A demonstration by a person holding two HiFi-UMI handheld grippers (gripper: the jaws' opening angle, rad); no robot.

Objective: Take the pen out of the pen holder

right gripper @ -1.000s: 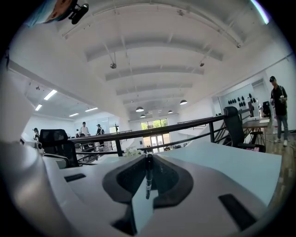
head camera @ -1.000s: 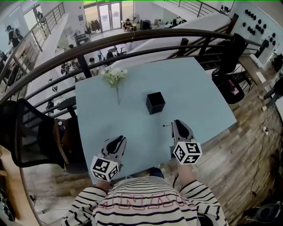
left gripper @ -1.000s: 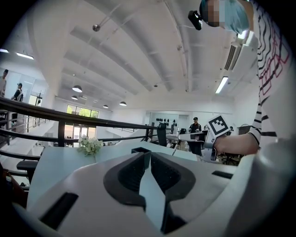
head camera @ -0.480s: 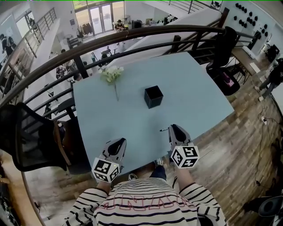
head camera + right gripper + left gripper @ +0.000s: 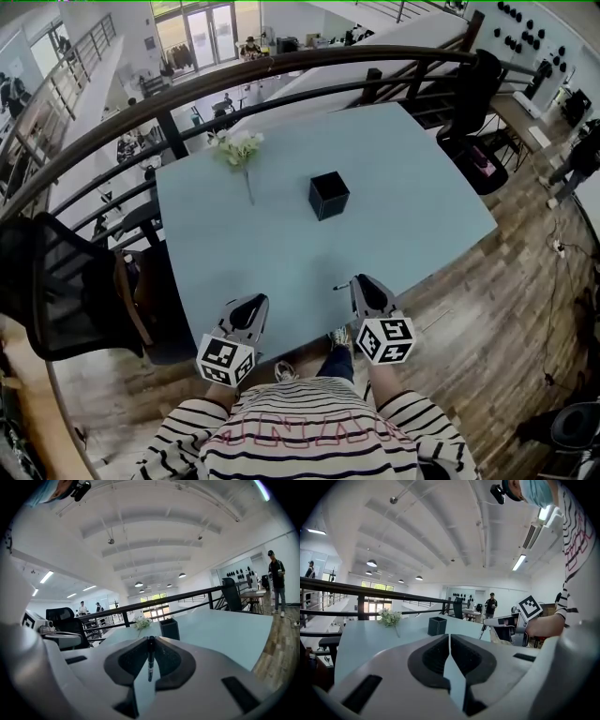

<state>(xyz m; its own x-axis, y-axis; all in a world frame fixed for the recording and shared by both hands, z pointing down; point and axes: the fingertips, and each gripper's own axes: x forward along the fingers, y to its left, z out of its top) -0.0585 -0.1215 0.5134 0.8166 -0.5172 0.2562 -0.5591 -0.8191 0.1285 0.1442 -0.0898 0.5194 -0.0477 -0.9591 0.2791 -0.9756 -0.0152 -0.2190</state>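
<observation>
The black square pen holder (image 5: pixel 329 195) stands in the middle of the light blue table (image 5: pixel 412 216); it also shows in the left gripper view (image 5: pixel 437 626) and the right gripper view (image 5: pixel 169 629). My right gripper (image 5: pixel 360 283) hovers over the table's near edge, shut on a thin black pen (image 5: pixel 150 657) that lies upright between its pads. The pen's tip (image 5: pixel 339 286) pokes out to the left. My left gripper (image 5: pixel 252 303) is at the near edge too, its jaws (image 5: pixel 449 636) shut with nothing between them. From the left, the right gripper (image 5: pixel 506 623) and its pen (image 5: pixel 482 631) are visible.
A white flower sprig (image 5: pixel 241 150) lies on the table's far left. A dark railing (image 5: pixel 234 89) runs behind the table, over a drop to a lower floor. A black chair (image 5: pixel 56 291) stands at the left. A person (image 5: pixel 277 585) stands far off to the right.
Both grippers have drawn back from the pen holder toward the table's near edge, the right one carrying the pen with it.
</observation>
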